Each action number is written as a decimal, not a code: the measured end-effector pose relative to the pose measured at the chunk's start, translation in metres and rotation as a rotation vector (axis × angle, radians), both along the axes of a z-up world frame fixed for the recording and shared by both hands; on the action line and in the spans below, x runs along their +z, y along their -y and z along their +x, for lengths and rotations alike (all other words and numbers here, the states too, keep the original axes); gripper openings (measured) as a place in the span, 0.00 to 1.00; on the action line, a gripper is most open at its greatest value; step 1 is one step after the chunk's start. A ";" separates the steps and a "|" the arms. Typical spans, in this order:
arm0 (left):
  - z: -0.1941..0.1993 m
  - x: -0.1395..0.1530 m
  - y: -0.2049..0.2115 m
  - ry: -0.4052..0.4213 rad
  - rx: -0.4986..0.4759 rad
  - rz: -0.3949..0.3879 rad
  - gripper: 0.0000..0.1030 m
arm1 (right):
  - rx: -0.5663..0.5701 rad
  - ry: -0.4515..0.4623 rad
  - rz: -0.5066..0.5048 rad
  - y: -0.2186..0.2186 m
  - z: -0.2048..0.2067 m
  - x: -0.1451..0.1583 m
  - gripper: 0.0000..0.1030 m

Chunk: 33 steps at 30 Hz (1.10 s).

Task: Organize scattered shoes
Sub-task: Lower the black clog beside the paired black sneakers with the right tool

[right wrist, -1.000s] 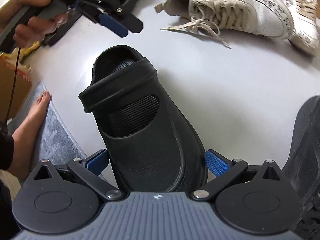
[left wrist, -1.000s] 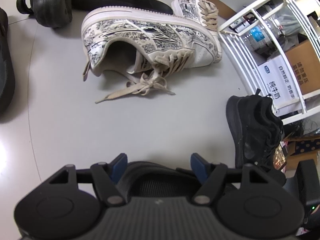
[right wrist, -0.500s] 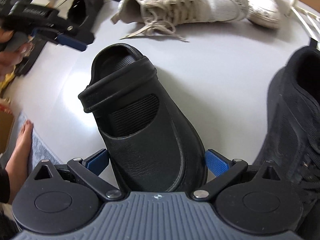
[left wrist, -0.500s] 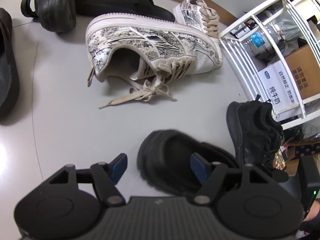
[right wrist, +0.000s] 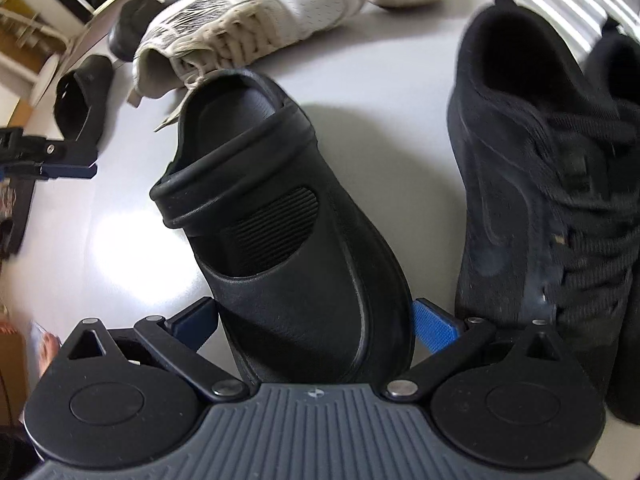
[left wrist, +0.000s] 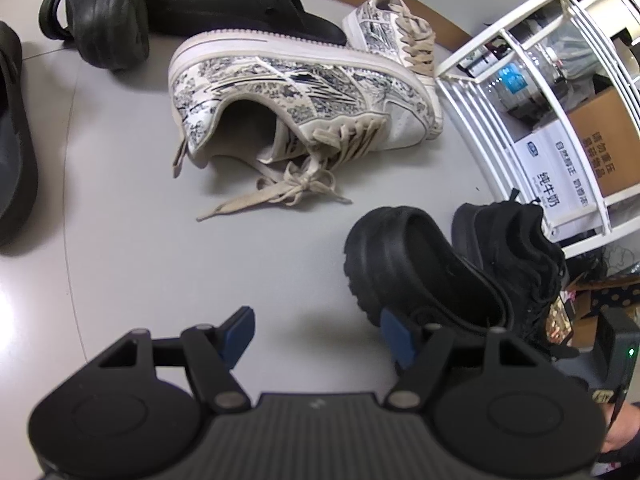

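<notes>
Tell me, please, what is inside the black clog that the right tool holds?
The black clog looks empty: a bare dark insole shows at the heel opening. The toe end, under the upper, is hidden between the right tool fingers.

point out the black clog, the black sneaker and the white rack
black clog (right wrist: pixel 288 240), right wrist view, ribbed patch on its upper
black sneaker (right wrist: pixel 520 184), right wrist view, its side panel
white rack (left wrist: pixel 516 92), left wrist view, an upright bar

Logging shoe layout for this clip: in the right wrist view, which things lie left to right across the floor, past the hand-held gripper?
Left hand-held gripper → small black slipper → black clog, clamped in the right hand-held gripper → black sneaker. The patterned sneakers lie farther back, so they are left out.
</notes>
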<state>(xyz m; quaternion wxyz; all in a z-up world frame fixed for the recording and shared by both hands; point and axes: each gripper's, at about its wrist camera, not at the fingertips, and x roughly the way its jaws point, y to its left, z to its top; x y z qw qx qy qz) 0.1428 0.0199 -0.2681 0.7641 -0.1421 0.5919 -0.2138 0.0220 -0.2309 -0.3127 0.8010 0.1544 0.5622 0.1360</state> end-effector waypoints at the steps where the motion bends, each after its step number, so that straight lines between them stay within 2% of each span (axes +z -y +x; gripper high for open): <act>1: 0.000 0.000 0.000 -0.001 -0.001 0.001 0.70 | 0.012 0.010 -0.009 -0.001 0.001 0.001 1.00; 5: 0.000 -0.001 0.001 -0.002 -0.003 0.002 0.70 | 0.090 0.106 -0.089 -0.009 0.003 0.012 1.00; 8: 0.000 -0.001 0.002 -0.004 -0.006 0.001 0.70 | 0.132 0.124 -0.084 -0.011 0.011 0.013 1.00; 15: 0.000 -0.003 0.001 -0.012 -0.009 0.006 0.70 | 0.403 0.208 -0.209 -0.033 0.024 0.011 1.00; 27: -0.001 -0.004 0.004 -0.020 -0.018 0.006 0.70 | 0.397 0.168 -0.191 -0.033 0.029 0.003 1.00; 29: -0.001 -0.004 0.003 -0.020 -0.015 0.005 0.70 | 0.313 0.135 -0.178 -0.028 0.028 0.002 1.00; 33: -0.002 -0.003 0.002 -0.019 -0.013 0.004 0.70 | 0.220 0.086 -0.170 -0.022 0.027 -0.001 1.00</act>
